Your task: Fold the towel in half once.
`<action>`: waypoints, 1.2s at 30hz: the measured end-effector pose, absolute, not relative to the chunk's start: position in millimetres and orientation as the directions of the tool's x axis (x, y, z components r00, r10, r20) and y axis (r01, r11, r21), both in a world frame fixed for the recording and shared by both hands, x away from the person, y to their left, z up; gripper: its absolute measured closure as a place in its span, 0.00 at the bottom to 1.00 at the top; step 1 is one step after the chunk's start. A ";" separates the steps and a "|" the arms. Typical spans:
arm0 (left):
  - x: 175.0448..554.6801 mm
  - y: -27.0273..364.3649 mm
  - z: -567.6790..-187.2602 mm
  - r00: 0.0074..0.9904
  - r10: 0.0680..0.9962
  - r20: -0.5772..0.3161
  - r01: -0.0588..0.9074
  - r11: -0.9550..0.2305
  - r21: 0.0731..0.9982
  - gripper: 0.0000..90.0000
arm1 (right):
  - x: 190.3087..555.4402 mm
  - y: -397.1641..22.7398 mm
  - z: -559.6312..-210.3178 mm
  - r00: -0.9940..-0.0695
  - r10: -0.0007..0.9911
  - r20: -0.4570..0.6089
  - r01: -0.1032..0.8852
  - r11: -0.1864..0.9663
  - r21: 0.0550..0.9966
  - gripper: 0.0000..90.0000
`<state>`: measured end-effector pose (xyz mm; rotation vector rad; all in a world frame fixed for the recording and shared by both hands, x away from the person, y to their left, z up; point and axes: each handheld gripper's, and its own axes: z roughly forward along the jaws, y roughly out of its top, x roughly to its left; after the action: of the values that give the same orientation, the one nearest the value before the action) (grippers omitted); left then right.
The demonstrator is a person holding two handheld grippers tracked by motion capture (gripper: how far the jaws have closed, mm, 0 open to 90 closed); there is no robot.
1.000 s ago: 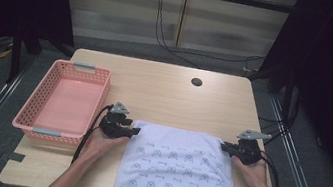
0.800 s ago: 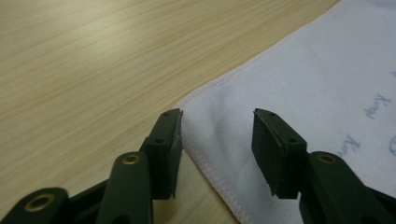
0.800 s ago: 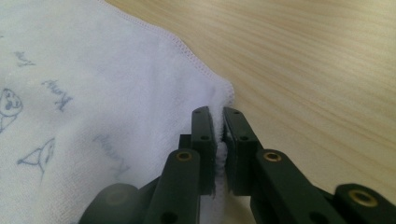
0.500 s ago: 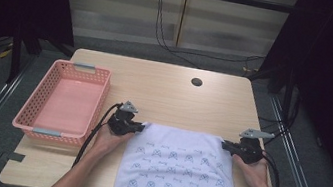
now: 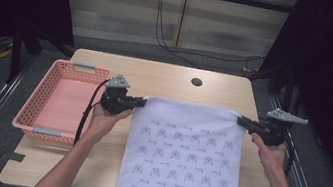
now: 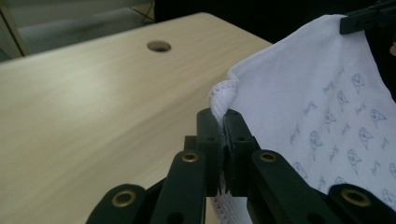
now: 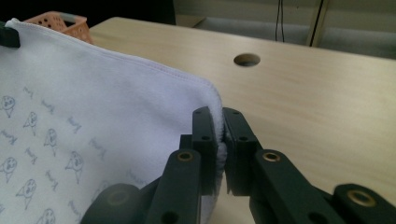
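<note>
Two tools clamped: left tool [image 5: 142, 102] has just closed on white printed cloth [image 5: 185, 152], right tool [image 5: 243, 122] pinches opposite corner; cloth now lifted off worktop [image 5: 167, 78], 6 o'clock, ready for folding; pink basket [image 5: 34, 103] at 9 o'clock.

The white printed cloth [image 5: 183, 157] runs off the high view's bottom edge, its lower hem unseen.

Both forearms reach in from the near edge of the table [image 5: 167, 76]. The left gripper [image 5: 142, 102] points right, its jaws clamped on a corner of the white patterned cloth [image 5: 185, 152]. The right gripper [image 5: 242, 122] points left, pinching the opposite corner, both above the tabletop.
</note>
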<state>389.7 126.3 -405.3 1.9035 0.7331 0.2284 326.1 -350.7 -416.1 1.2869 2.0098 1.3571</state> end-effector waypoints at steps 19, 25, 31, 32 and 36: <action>437.8 133.0 -361.2 0.766 0.621 -0.166 0.347 -0.182 0.920 0.97 | 390.2 -346.7 -362.9 -0.495 0.859 0.130 0.397 0.090 0.913 0.94; 453.0 131.2 -331.6 0.769 0.623 -0.141 0.296 -0.153 0.943 0.97 | 403.1 -352.1 -342.6 -0.478 0.867 0.141 0.373 0.055 0.926 0.94; 466.7 128.4 -305.5 0.762 0.636 -0.120 0.266 -0.139 0.954 0.97 | 414.3 -353.0 -315.4 -0.457 0.877 0.145 0.343 0.023 0.939 0.94; 468.3 128.7 -302.5 0.761 0.637 -0.122 0.263 -0.130 0.956 0.97 | 415.7 -353.5 -311.0 -0.456 0.878 0.144 0.331 0.017 0.943 0.94; 470.7 130.8 -289.1 0.759 0.641 -0.110 0.234 -0.111 0.966 0.97 | 418.4 -351.9 -294.9 -0.455 0.879 0.144 0.301 -0.001 0.954 0.95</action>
<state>470.7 130.8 -289.1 1.6859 0.7011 0.3977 418.4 -351.9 -294.9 1.2161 1.7718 1.4750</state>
